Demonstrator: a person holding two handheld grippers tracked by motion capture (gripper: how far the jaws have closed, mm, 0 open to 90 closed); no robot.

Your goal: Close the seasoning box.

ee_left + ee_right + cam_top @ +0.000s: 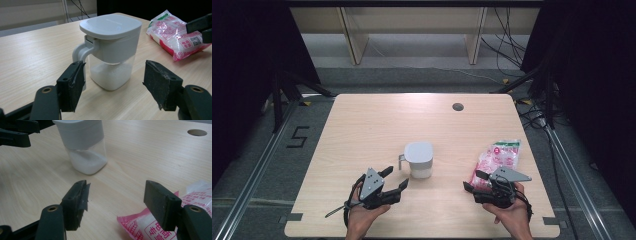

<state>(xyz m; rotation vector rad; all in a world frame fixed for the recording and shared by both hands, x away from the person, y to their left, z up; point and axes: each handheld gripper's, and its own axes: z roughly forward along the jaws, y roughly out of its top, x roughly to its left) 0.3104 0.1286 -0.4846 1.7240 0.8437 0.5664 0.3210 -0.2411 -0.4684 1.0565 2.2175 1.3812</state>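
A clear jar with a white lid and side handle [418,159] stands near the table's middle, holding white powder [110,72]. In the left gripper view the jar [110,47] is just beyond my open left gripper [113,85], handle toward the left jaw. My left gripper [393,179] sits front left of the jar, nothing between its jaws. A pink and white plastic bag [498,157] lies at the right. My right gripper [475,180] is open at the bag's near end; the bag's corner [147,223] lies under its right jaw.
A round cable hole [457,106] is set in the light wooden table [377,125] near its far edge. Black curtains, metal floor rails and cables surround the table. The jar [83,145] stands well beyond my right gripper [116,205].
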